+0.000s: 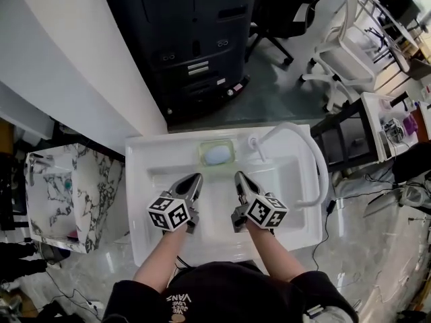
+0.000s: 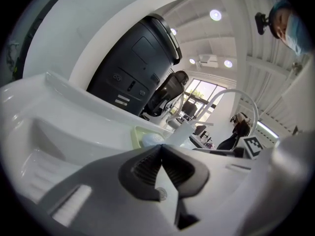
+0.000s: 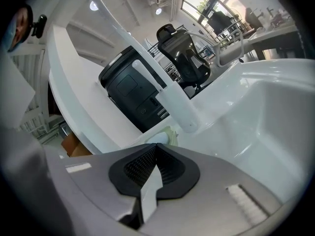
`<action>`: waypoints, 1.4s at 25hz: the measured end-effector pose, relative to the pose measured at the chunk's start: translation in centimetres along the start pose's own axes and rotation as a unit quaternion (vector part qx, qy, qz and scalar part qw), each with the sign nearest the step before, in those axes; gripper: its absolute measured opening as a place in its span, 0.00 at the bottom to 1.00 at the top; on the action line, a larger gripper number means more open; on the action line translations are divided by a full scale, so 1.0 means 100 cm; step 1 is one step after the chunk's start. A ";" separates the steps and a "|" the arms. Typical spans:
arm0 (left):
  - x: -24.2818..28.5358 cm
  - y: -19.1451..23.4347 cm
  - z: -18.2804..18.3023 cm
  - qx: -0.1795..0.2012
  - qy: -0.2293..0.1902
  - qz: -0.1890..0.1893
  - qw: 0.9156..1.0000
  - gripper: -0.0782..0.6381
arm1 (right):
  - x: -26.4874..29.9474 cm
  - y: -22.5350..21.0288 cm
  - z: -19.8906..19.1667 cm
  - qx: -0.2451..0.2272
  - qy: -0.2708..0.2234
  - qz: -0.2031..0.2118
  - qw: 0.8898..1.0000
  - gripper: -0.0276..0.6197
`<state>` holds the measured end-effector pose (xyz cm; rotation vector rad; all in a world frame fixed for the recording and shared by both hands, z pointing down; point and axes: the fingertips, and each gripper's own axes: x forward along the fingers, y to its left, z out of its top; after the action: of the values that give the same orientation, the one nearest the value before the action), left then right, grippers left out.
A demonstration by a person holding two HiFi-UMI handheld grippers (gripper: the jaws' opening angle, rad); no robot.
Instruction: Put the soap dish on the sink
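A pale green soap dish [image 1: 217, 153] with a light blue soap in it rests on the back ledge of the white sink [image 1: 145, 180], just left of the tap. It also shows beyond the jaw tips in the left gripper view, soap dish [image 2: 142, 137], and in the right gripper view, soap dish [image 3: 165, 137]. My left gripper [image 1: 196, 178] hovers over the basin, shut and empty, a short way in front of the dish. My right gripper [image 1: 239, 176] is beside it, also shut with nothing held.
A white curved faucet [image 1: 306, 147] arches over the basin's right side. A black cabinet [image 1: 192, 39] stands behind the sink. A marble-patterned stand [image 1: 67, 194] is to the left, office chairs [image 1: 343, 46] and desks to the right.
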<state>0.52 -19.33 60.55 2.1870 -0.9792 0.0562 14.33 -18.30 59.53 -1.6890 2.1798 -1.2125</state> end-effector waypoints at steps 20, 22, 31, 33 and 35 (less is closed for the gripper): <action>-0.078 -0.036 -0.006 0.059 0.029 -0.062 0.996 0.18 | -0.078 0.048 -0.019 -0.012 -0.072 -0.025 0.997 0.05; -0.084 -0.039 -0.006 0.064 0.030 -0.069 0.995 0.18 | -0.084 0.052 -0.023 -0.013 -0.077 -0.028 0.997 0.05; -0.114 -0.043 -0.014 0.086 0.044 -0.091 0.991 0.18 | -0.107 0.072 -0.041 -0.023 -0.091 -0.037 0.995 0.05; -0.122 -0.042 -0.017 0.091 0.047 -0.094 0.990 0.18 | -0.113 0.075 -0.046 -0.025 -0.093 -0.039 0.995 0.05; -0.129 -0.041 -0.020 0.095 0.049 -0.095 0.990 0.18 | -0.118 0.078 -0.053 -0.026 -0.094 -0.042 0.994 0.05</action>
<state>-5.47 -8.14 55.49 2.4179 -0.7318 0.1732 9.90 -5.13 53.81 -1.8515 2.0648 -0.9770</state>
